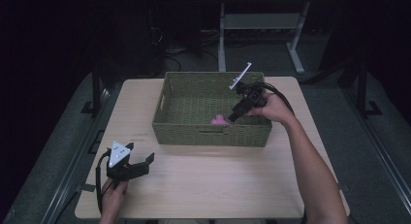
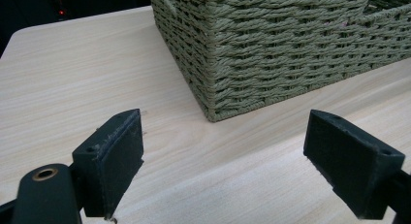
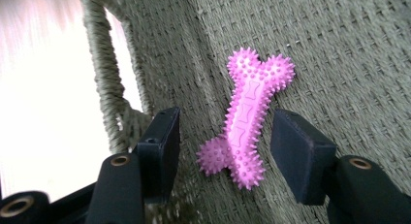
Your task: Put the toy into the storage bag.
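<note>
Woven green basket [image 1: 252,132] at bench [image 1: 203,185] centre, long side facing the person. Inside: one pink spiked bone toy [image 1: 219,120], lying flat on the basket floor near the front wall, roughly 6 o'clock of the interior. No other contents visible.

Right gripper [image 1: 235,116] reached down over the 3 o'clock rim, fingers [image 3: 160,146] parted either side of the toy [image 3: 247,127] with a gap on each side; not pressing, toy released. No earlier frame, so judged as a drop-off or the start of a pick, cannot tell which.

Left gripper [image 1: 140,162] parked low at 7 o'clock of the bench, well apart from the basket [image 2: 271,54]. Fingers [image 2: 116,156] spread wide, nothing between, bare bench [image 2: 72,78] beneath. Likely idle, kept clear to leave the right hand room.
</note>
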Available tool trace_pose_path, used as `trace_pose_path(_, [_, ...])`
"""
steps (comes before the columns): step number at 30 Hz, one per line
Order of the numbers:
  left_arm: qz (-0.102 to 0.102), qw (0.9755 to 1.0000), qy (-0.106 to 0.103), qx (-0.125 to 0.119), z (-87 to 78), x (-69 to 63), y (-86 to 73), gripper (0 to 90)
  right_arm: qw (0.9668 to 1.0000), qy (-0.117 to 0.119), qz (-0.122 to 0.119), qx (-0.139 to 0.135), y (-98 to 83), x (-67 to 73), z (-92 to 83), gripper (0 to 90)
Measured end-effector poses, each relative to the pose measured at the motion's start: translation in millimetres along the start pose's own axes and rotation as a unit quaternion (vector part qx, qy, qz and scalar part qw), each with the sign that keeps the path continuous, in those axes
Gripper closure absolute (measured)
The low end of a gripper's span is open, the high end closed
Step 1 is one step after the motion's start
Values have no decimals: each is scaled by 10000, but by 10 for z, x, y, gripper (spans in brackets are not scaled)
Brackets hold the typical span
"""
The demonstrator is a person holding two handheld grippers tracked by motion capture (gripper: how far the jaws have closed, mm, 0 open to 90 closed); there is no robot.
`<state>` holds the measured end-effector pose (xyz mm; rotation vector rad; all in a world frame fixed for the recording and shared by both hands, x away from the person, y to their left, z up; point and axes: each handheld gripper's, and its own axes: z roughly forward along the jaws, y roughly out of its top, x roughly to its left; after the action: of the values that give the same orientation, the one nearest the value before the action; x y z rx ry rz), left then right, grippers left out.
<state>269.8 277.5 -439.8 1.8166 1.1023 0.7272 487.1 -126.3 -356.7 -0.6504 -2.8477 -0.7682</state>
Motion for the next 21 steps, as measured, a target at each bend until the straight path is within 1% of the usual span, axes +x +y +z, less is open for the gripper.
trace_pose_path(7, [-9, 10000, 14, 10, -10, 12, -2, 139, 9999, -62, -39, -69, -21, 66, -97, 411])
trace_pose_path(12, [-8, 10000, 16, -2, -13, 11, -2, 138, 9999, -103, -18, -133, -47, 124, -157, 392])
trace_pose_path(21, [16, 10000, 16, 16, -5, 5, 1, 138, 9995, -178, -41, -241, -112, 216, -290, 385])
